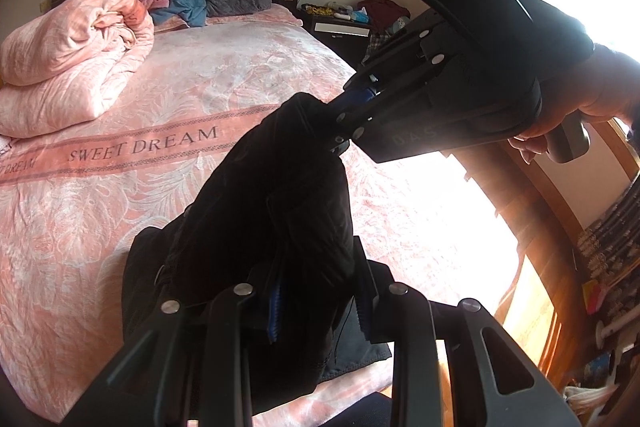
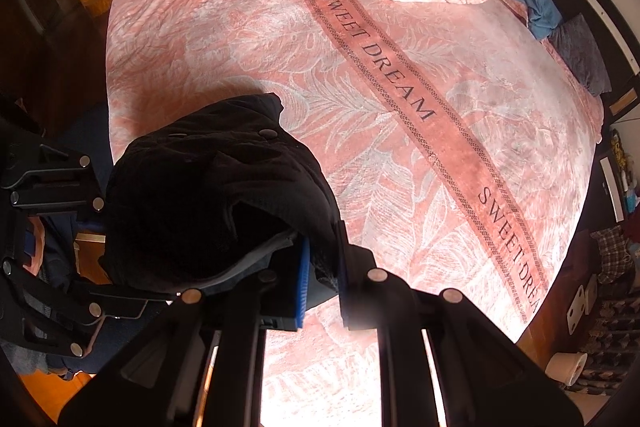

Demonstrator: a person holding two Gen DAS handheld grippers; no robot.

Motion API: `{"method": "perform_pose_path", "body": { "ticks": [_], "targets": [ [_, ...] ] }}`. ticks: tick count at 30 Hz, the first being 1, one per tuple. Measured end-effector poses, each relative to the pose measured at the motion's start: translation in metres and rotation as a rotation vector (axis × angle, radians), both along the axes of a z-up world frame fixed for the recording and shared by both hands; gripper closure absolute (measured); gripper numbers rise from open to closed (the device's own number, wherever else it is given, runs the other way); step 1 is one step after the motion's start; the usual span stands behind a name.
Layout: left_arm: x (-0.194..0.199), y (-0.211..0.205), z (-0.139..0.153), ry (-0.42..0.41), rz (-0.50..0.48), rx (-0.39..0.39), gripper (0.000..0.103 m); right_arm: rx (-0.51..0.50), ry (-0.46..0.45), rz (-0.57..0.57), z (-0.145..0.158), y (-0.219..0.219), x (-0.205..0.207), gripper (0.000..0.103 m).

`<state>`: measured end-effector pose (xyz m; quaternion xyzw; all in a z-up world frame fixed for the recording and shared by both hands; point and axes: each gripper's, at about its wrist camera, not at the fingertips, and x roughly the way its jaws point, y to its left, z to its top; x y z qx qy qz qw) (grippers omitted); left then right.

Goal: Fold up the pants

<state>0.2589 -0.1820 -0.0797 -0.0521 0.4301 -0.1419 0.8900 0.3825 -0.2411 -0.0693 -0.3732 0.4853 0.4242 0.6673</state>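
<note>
Now both the left gripper (image 1: 316, 311) and right gripper (image 2: 322, 283) pinch the black pants (image 1: 276, 203) above the bed's (image 1: 140, 195) near edge; folds hide their shape.

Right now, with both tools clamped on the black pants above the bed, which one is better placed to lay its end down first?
Probably the right tool: it points steeply down over bare bedspread. The left tool holds a thicker bunch of the pants at the bed's edge.

Both grippers' fingers (image 1: 276, 301) clamped — angled downward.
</note>
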Motion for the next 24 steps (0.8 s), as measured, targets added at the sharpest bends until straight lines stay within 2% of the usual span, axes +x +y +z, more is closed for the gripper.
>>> {"method": "perform_pose_path", "body": {
  "ticks": [24],
  "targets": [
    [0.027,-0.055,-0.064,0.109,-0.087,0.096,0.075,-0.016,0.035,-0.016,-0.068,-0.048,0.011,0.093]
  ]
}}
